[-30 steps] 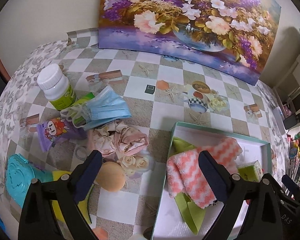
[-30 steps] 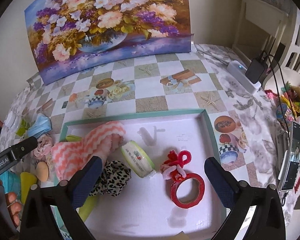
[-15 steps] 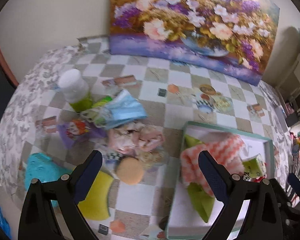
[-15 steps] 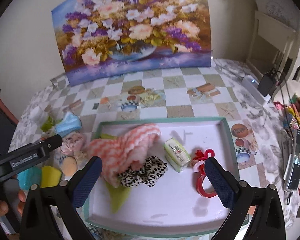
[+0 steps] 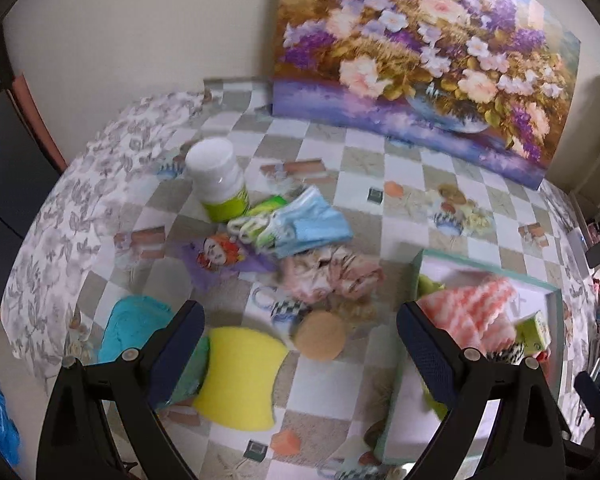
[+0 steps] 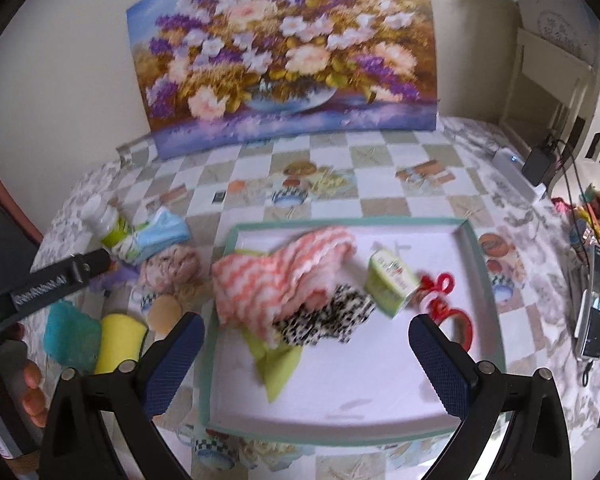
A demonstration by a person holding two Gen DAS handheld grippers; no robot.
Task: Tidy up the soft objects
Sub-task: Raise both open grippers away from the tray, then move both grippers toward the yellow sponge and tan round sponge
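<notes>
I see both jaws wide, empty; pink cloth (image 6: 284, 276) hides part of the spotted scrunchie (image 6: 332, 320), tray (image 5: 396, 412) cut off lower right

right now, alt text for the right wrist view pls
The open right tool hovers above a teal-rimmed white tray holding a pink zigzag cloth, leopard-print scrunchie, green box and red ring. More soft items lie left of it on the checkered tablecloth.
</notes>
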